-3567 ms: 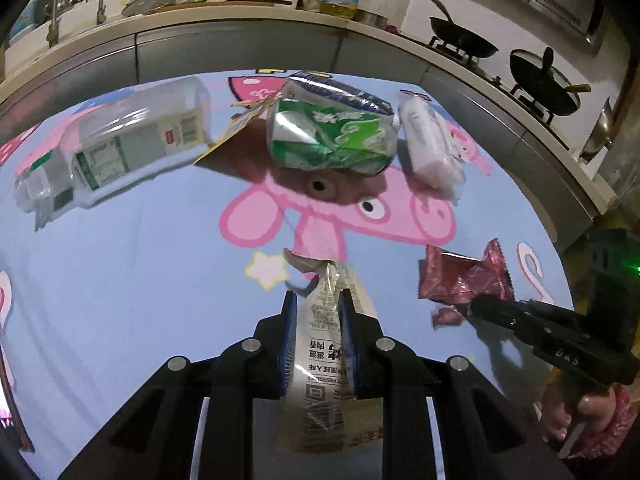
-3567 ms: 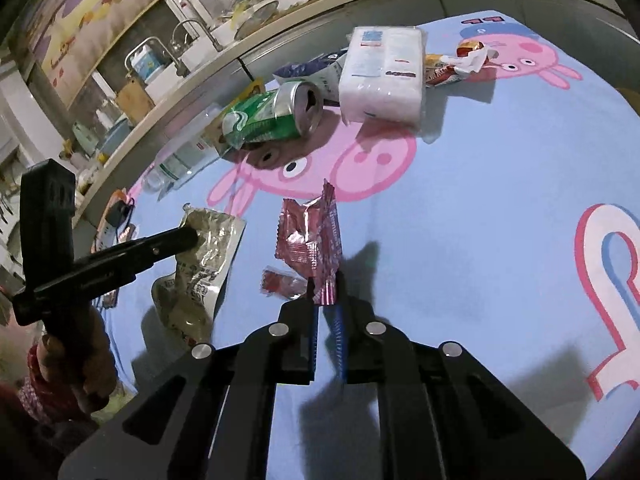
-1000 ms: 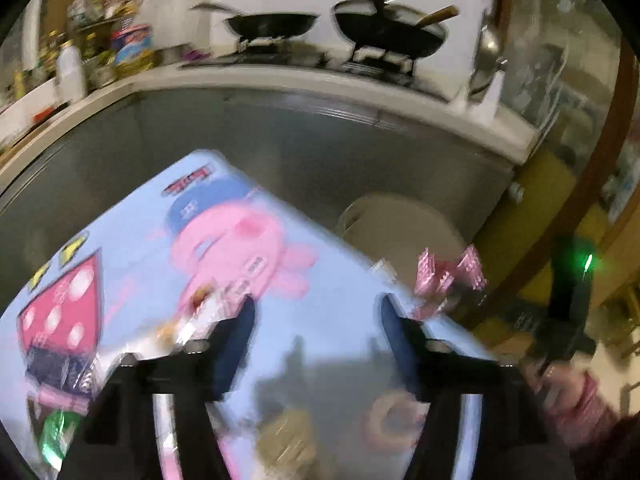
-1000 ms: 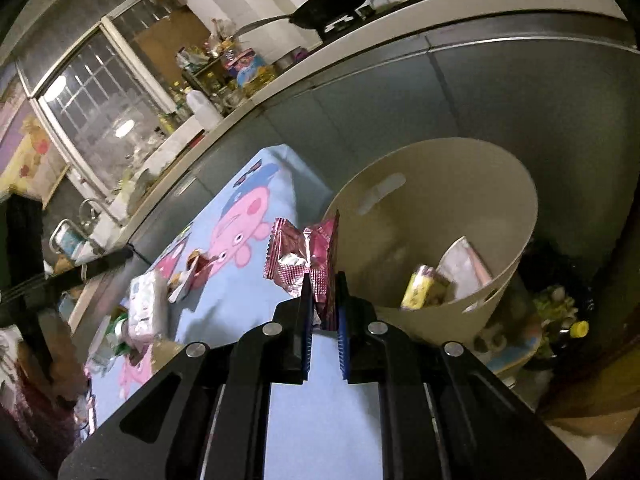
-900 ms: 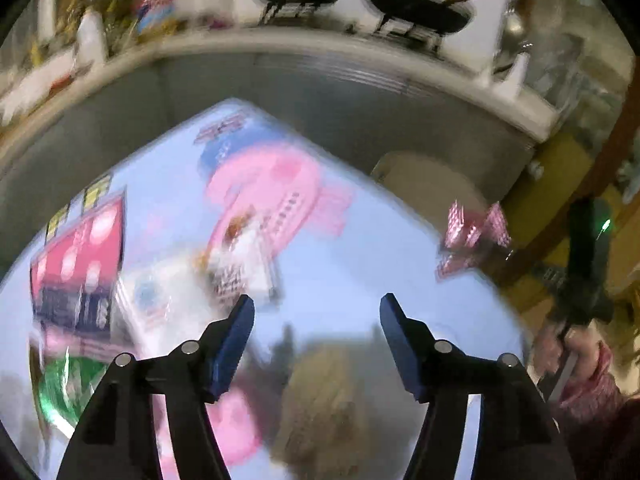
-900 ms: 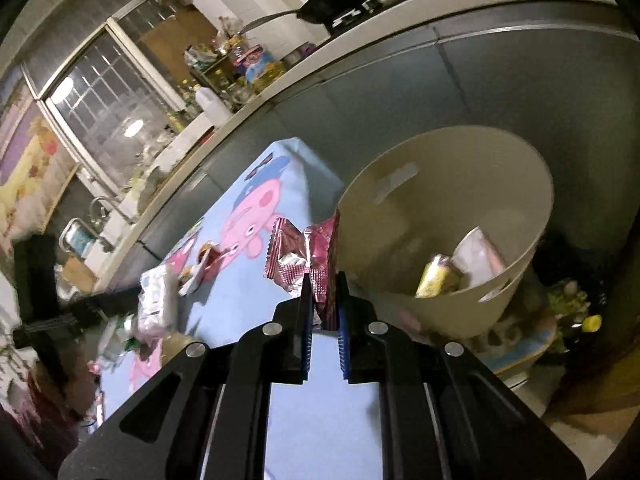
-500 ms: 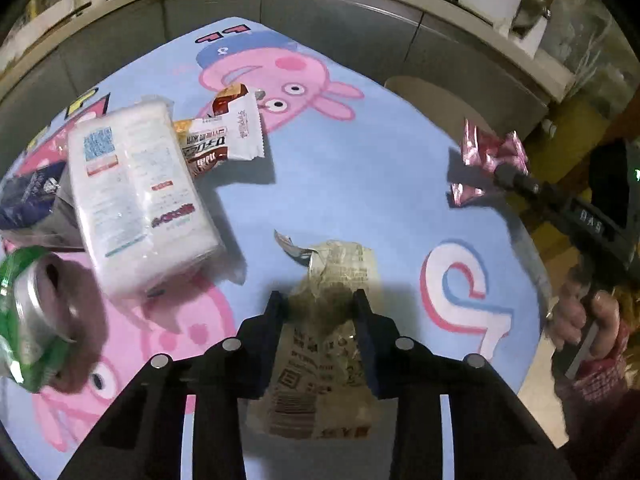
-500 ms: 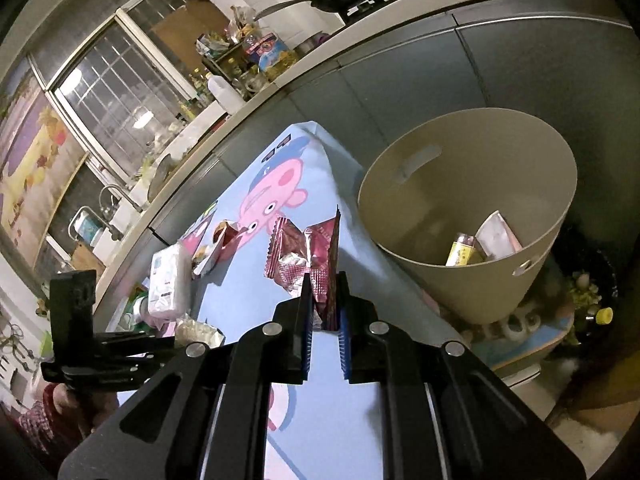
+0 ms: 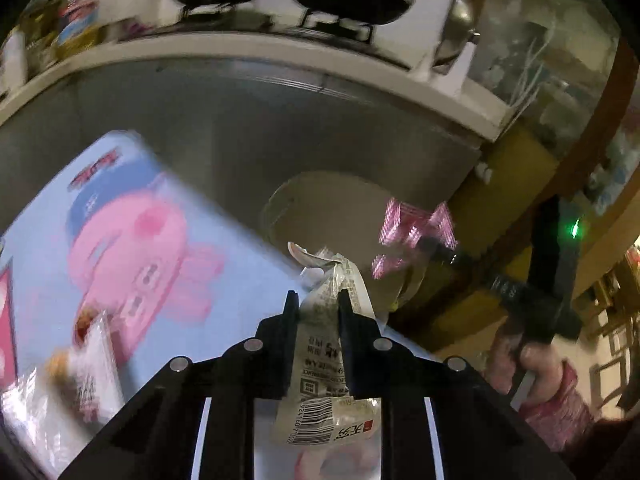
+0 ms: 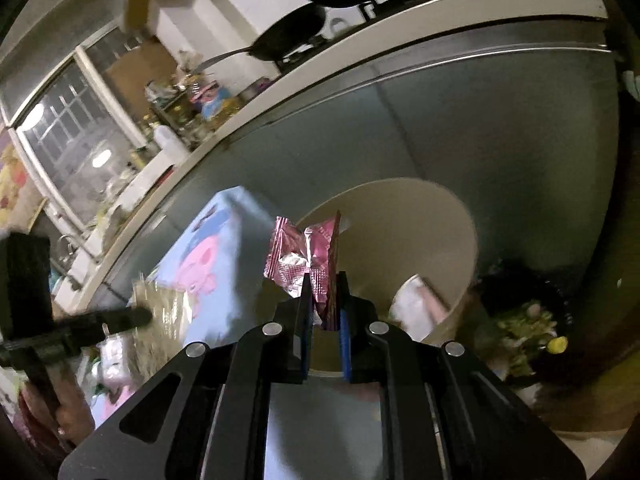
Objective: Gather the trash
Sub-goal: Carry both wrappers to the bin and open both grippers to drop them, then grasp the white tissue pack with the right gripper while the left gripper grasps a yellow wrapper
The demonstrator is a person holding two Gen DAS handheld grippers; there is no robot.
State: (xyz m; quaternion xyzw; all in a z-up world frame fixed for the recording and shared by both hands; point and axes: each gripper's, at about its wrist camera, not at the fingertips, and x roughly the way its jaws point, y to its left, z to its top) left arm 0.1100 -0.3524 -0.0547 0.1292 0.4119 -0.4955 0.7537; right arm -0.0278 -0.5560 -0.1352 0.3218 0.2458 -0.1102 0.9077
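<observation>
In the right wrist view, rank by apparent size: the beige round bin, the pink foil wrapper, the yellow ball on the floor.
1. Beige round bin, though farther away.
2. Pink foil wrapper, enlarged by nearness in the right gripper.
3. Yellow ball, smallest.

Tablecloth (image 9: 60,240) motion-blurred; bin (image 10: 440,232) contents indistinct, partly hidden.

Crumpled printed wrapper (image 9: 326,344) held upright, pink foil wrapper (image 10: 310,258) before beige bin (image 10: 432,220)
</observation>
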